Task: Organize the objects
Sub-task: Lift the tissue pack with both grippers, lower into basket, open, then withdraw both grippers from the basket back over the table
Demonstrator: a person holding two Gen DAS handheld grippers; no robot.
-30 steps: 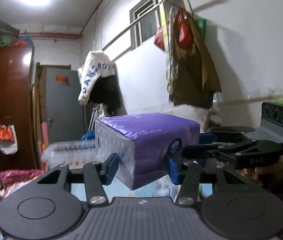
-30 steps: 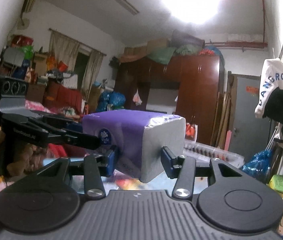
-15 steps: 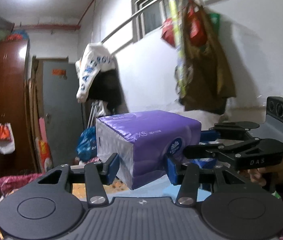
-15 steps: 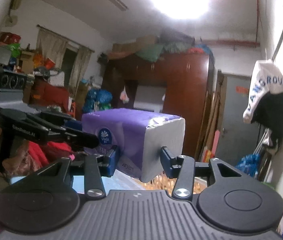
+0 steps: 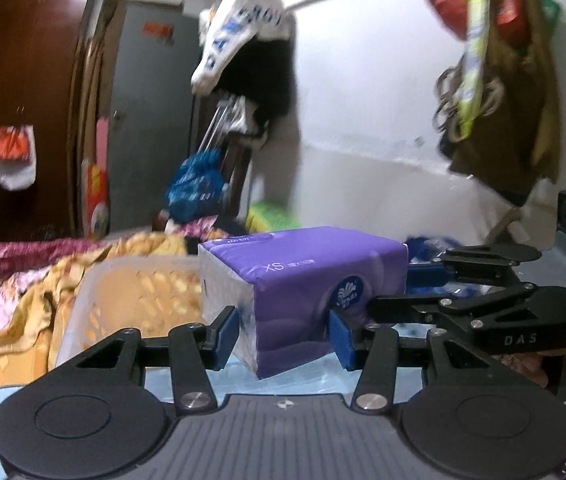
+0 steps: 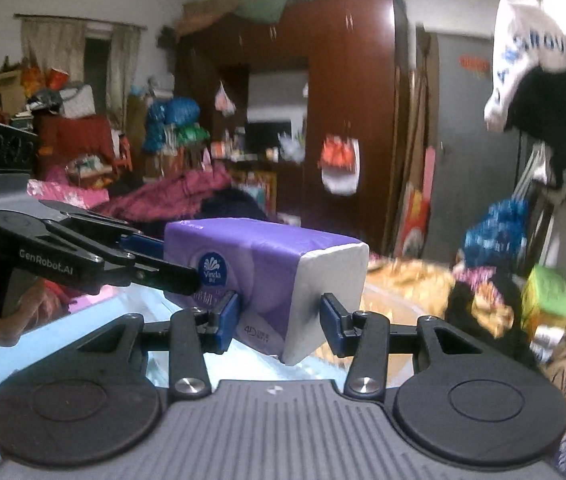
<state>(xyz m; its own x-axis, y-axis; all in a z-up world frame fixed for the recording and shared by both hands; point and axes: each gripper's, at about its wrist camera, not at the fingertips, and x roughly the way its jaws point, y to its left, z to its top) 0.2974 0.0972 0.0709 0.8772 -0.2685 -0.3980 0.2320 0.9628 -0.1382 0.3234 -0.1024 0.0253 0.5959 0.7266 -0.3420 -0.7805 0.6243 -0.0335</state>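
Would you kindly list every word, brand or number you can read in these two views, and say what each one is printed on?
"XS": top of the purple tissue pack.
"Vinda": round logo on the pack's side.
"4D": lower on that side; the rest is blurred.
"DAS": right gripper body.
"CenRobot.AI": left gripper body.
Blue letters on the hanging white garment: only partly legible.
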